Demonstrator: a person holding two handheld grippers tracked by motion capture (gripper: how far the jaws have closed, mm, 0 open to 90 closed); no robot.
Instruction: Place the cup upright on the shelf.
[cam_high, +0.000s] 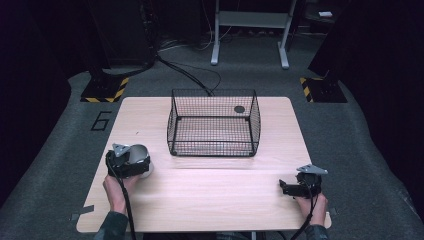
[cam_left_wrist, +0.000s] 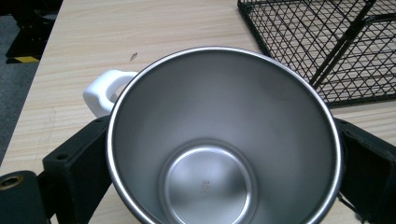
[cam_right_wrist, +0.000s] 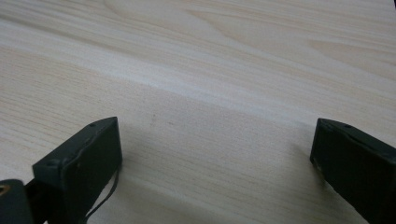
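L gripper (cam_left_wrist: 224, 154) clamps steel mug (cam_left_wrist: 224, 140); R gripper (cam_right_wrist: 217, 158) open w/ nothing

Two handheld grippers, each black and blocky. The left gripper (cam_high: 131, 161) and the right gripper (cam_high: 296, 186) each carry a grey three-cornered plate on top and trail a black cable toward the person. Their jaws are flat black slabs with small screw holes, and a brass-coloured fitting sits at the base. Both forearms wear dark sleeves.

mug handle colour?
White; the handle on the steel mug shows best in the left gripper view.
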